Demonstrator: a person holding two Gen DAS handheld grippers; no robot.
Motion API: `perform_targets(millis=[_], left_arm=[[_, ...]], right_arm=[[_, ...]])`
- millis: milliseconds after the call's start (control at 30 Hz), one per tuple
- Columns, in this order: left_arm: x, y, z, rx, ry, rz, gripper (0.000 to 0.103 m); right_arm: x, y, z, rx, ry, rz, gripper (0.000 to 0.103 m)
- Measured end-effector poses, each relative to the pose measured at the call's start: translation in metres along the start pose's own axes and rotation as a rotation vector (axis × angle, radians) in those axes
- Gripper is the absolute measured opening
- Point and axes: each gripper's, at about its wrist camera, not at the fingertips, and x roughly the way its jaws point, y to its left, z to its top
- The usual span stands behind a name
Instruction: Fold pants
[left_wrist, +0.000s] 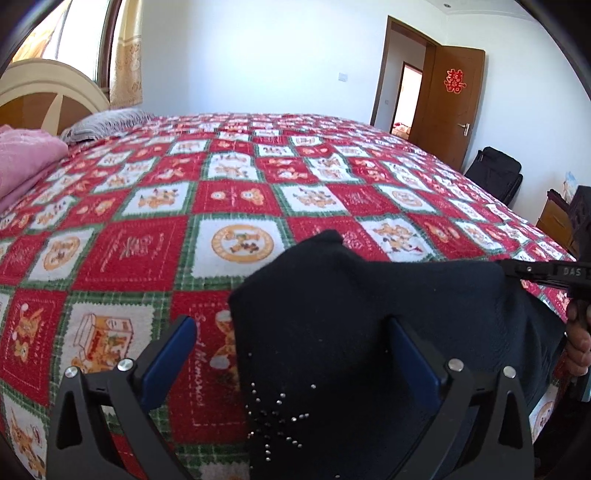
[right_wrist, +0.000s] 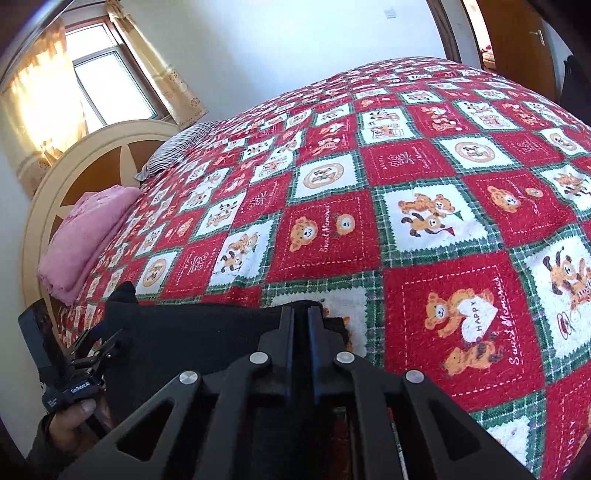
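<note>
Low in both frames, the black pants (left_wrist: 369, 314) hang over the bed (left_wrist: 221, 199); right claw (right_wrist: 301, 321) pinches them closed, left claw (left_wrist: 291, 332) gapes empty. Keep the edge taut, probably.

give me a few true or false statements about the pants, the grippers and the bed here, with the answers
1. The right gripper is shut on the black pants. True.
2. The left gripper is clamped tight on the pants. False: its fingers stand wide apart, with the fabric draped between them.
3. The pants carry a pattern of small shiny studs. True.
4. The bed is covered with a plain blue sheet. False: the blanket is a red, white and green check with bear pictures.
5. A folded pink blanket lies near the headboard. True.
6. The pants lie flat in the middle of the bed. False: they are held up at the near edge.
</note>
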Motion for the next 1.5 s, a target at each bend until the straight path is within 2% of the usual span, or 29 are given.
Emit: perform_targets(millis=[33, 167, 200, 333, 400, 533, 567, 633, 733, 833, 867, 967, 1133, 1200, 1300, 1433, 1500], left_arm=[[-0.003, 0.002, 0.000, -0.013, 0.005, -0.007, 0.103], [-0.024, 0.003, -0.002, -0.007, -0.004, -0.001, 0.103], [-0.030, 0.004, -0.003, -0.009, -0.015, -0.008, 0.103], [-0.039, 0.003, -0.010, -0.005, -0.009, -0.023, 0.103], [-0.033, 0.001, -0.011, -0.003, 0.015, -0.025, 0.103], [-0.016, -0.002, -0.020, 0.017, 0.079, -0.030, 0.103], [-0.016, 0.000, -0.021, 0.010, 0.083, -0.034, 0.103], [-0.018, 0.001, -0.021, 0.004, 0.077, -0.037, 0.103], [-0.023, -0.002, -0.019, 0.018, 0.065, -0.022, 0.103], [-0.026, -0.003, -0.018, 0.025, 0.056, -0.016, 0.103], [-0.026, -0.003, -0.017, 0.025, 0.056, -0.014, 0.103], [-0.024, -0.002, -0.017, 0.021, 0.062, -0.012, 0.103], [-0.026, 0.000, -0.017, 0.019, 0.059, -0.009, 0.103], [-0.027, 0.000, -0.016, 0.015, 0.053, -0.008, 0.103], [-0.029, 0.000, -0.015, 0.014, 0.041, -0.015, 0.103], [-0.030, 0.000, -0.015, 0.008, 0.025, -0.042, 0.103], [-0.029, 0.003, -0.015, -0.005, 0.025, -0.059, 0.103]], right_arm=[[-0.003, 0.002, -0.001, -0.014, 0.001, -0.004, 0.007], [-0.030, 0.010, -0.013, -0.039, -0.029, -0.025, 0.023], [-0.039, 0.011, -0.017, -0.043, -0.033, -0.029, 0.025], [-0.062, 0.022, -0.039, -0.087, 0.003, 0.009, 0.033], [-0.062, 0.029, -0.054, -0.123, 0.053, 0.015, 0.037], [-0.041, 0.029, -0.074, -0.198, 0.108, -0.097, 0.041], [-0.038, 0.023, -0.075, -0.174, 0.114, -0.094, 0.050], [-0.036, 0.010, -0.073, -0.119, 0.122, -0.073, 0.059], [-0.043, 0.006, -0.070, -0.090, 0.123, -0.054, 0.059], [-0.063, 0.023, -0.062, -0.143, 0.027, -0.134, 0.059], [-0.068, 0.030, -0.058, -0.161, -0.002, -0.134, 0.060], [-0.075, 0.057, -0.048, -0.209, -0.057, -0.058, 0.060], [-0.041, 0.100, -0.048, -0.295, -0.018, 0.057, 0.060], [-0.021, 0.109, -0.053, -0.311, 0.030, 0.098, 0.060], [0.012, 0.104, -0.062, -0.274, 0.132, 0.069, 0.060], [-0.002, 0.097, -0.060, -0.249, 0.105, 0.108, 0.060], [-0.022, 0.087, -0.053, -0.221, 0.034, 0.125, 0.060]])
